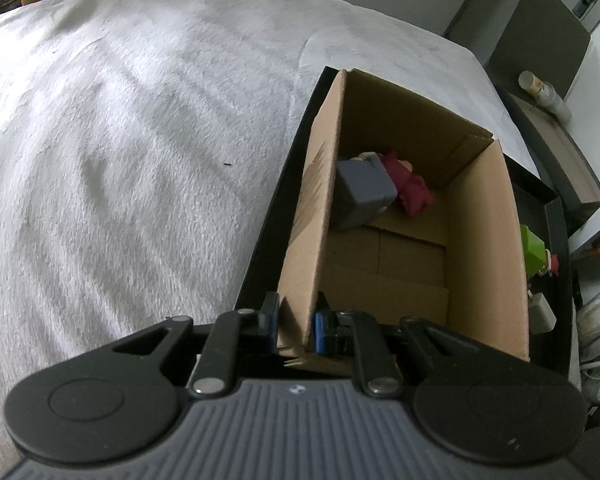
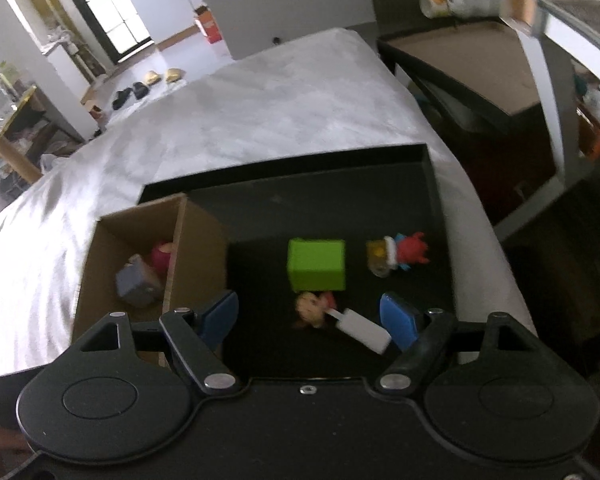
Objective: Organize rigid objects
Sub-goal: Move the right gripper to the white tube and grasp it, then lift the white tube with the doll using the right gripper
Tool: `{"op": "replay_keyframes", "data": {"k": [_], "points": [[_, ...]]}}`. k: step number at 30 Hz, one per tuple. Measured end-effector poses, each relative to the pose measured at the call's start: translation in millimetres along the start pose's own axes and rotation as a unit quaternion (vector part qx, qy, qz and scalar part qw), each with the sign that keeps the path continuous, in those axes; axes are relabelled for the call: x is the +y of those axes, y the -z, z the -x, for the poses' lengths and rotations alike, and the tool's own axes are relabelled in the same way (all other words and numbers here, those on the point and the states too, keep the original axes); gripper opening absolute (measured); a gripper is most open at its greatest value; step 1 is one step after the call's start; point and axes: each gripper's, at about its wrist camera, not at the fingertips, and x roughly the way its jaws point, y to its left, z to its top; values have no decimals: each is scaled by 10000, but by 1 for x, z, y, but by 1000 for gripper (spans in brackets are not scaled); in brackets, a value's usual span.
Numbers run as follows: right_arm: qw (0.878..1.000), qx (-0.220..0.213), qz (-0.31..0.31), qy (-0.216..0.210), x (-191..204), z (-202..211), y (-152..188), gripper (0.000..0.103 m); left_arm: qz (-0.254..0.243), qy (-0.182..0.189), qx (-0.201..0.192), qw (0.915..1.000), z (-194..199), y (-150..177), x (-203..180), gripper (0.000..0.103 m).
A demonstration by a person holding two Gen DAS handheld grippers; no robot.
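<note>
A cardboard box (image 1: 480, 240) stands in a black tray (image 1: 268, 216) on a bed. Inside lie a grey block (image 1: 364, 192) and a dark pink toy (image 1: 412, 192). My left gripper (image 1: 296, 328) is shut on the box's near left wall. In the right wrist view my right gripper (image 2: 312, 320) is open above the tray (image 2: 340, 204), over a small doll (image 2: 314, 308) and a white plug (image 2: 364, 330). A green block (image 2: 317, 265) and a red figure (image 2: 400, 254) lie beyond. The box (image 2: 196, 256) is at the left, with the grey block (image 2: 138, 284) inside.
The grey bedspread (image 1: 120, 140) spreads to the left. A dark side table (image 2: 472, 68) with a bottle (image 2: 456, 2) stands beyond the bed's right edge. Slippers (image 2: 140, 88) lie on the floor far back.
</note>
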Motion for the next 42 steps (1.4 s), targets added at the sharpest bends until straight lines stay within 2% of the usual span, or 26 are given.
{"op": "replay_keyframes", "data": {"k": [15,22,25,32,33,35,36,38,42], "points": [[9984,460,115,296,-29,-51,22,71,-13,6,21,10000,0,0,0,16],[9950,564,601,561,-20,-79,26,68,-3,5,32,10000,-1,0,2,16],[9901,744,1032,598,-9,-89,30,68,17,23,34,10000,0,0,1,16],[9815,909,1505,752,1,-107,37,67,31,16,32,10000,0,0,3,16],[9809,906,1543,757,1,-109,37,64,34,18,34,10000,0,0,2,16],[9789,944,1636,776,1,-109,38,32,42,25,35,10000,0,0,2,16],[9795,1022,1609,645,-1,-109,37,21,51,28,37,10000,0,0,2,16],[9819,1059,1486,508,-3,-105,37,21,58,30,39,10000,0,1,2,16],[9823,1023,1461,574,-4,-96,41,21,56,31,39,10000,0,1,2,16]]}}
